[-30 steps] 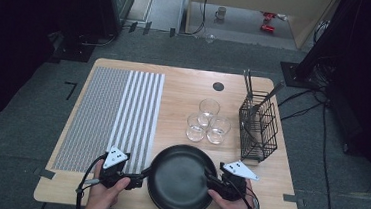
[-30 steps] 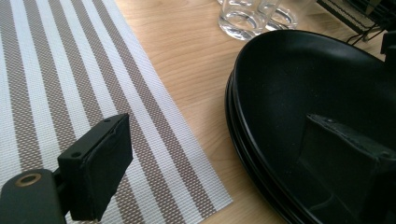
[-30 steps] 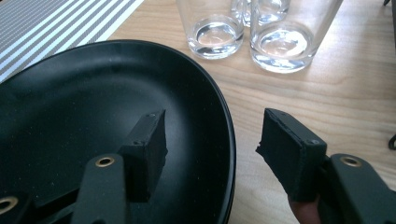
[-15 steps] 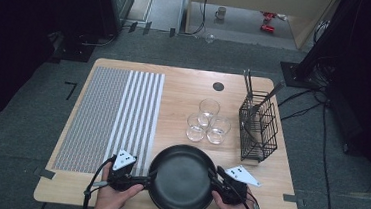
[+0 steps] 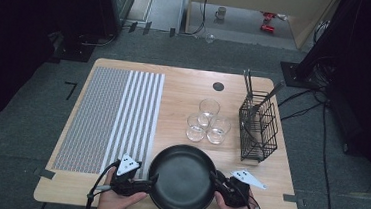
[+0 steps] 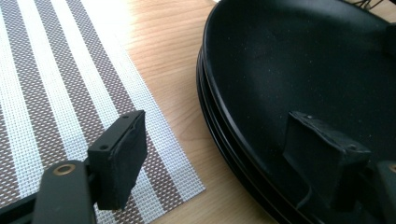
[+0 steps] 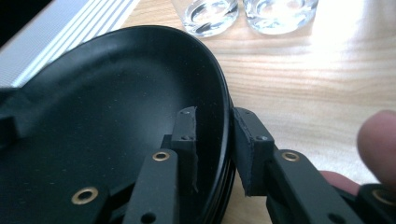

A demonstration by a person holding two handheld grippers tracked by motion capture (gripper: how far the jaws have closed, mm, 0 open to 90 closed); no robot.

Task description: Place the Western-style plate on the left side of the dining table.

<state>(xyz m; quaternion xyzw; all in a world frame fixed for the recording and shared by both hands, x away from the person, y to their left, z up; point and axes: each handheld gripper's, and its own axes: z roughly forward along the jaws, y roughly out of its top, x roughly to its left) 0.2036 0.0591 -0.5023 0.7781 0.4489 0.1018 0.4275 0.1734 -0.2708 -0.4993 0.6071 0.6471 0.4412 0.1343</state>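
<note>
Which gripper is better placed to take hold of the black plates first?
Right. The right gripper already has its jaws closing over the rim of the black plates. The left gripper straddles the opposite rim, its outer jaw well clear over the striped mat.

In the left gripper view the black pan [image 6: 303, 70] runs off the top and right edges. In the right gripper view two glasses [image 7: 243, 11] are cut off at the top, and a blurry fingertip [image 7: 378, 144] sits at the right edge.
</note>
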